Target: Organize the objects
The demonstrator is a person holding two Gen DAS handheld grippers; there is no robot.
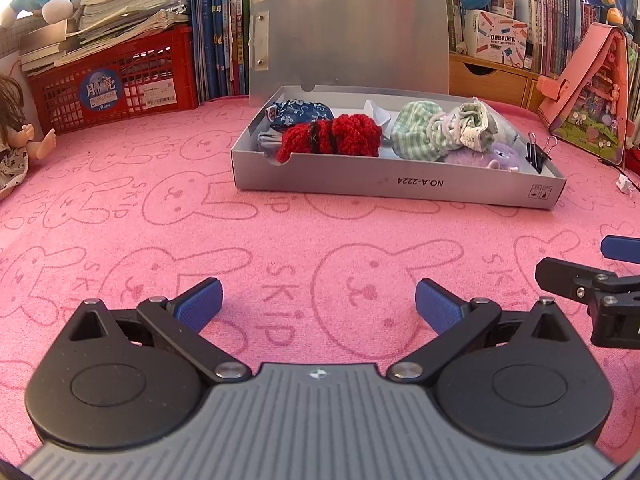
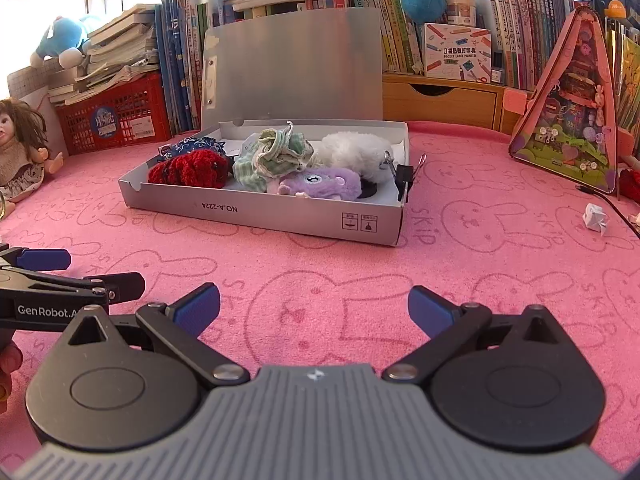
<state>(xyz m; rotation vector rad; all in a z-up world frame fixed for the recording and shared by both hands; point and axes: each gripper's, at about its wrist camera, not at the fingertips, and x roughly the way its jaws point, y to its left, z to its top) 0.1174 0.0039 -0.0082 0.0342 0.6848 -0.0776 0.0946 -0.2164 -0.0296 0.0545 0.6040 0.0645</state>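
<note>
Both hand-held grippers hang low over a surface (image 1: 120,208) covered with a pink rabbit-print cloth, side by side and apart from everything on it. The left hand-held gripper (image 1: 319,304) has its blue-padded fingers spread wide with nothing between them, and the right hand-held gripper (image 2: 314,307) is just as wide apart and holds nothing; part of the right one shows at the right edge of the left wrist view. Ahead of both sits a shallow grey box (image 2: 260,216) with its lid (image 2: 296,64) standing upright at the back. Inside the box, from left to right, lie a blue patterned pouch (image 2: 196,147), a red knitted piece (image 2: 188,170) with a dark band, a bundle of green checked cloth (image 2: 272,158), a purple plush toy (image 2: 320,184) near the front wall and a white plush toy (image 2: 356,152) behind it. A black binder clip (image 2: 404,174) grips the box's right wall. A doll (image 2: 22,148) sits at the far left edge of the surface beside a red plastic crate (image 2: 116,120) stacked with books. To the right stands a pink triangular toy house (image 2: 572,120), with a small crumpled piece of white paper (image 2: 595,217) lying on the cloth in front of it. Shelves of books (image 2: 440,8) and plush toys fill the background
</note>
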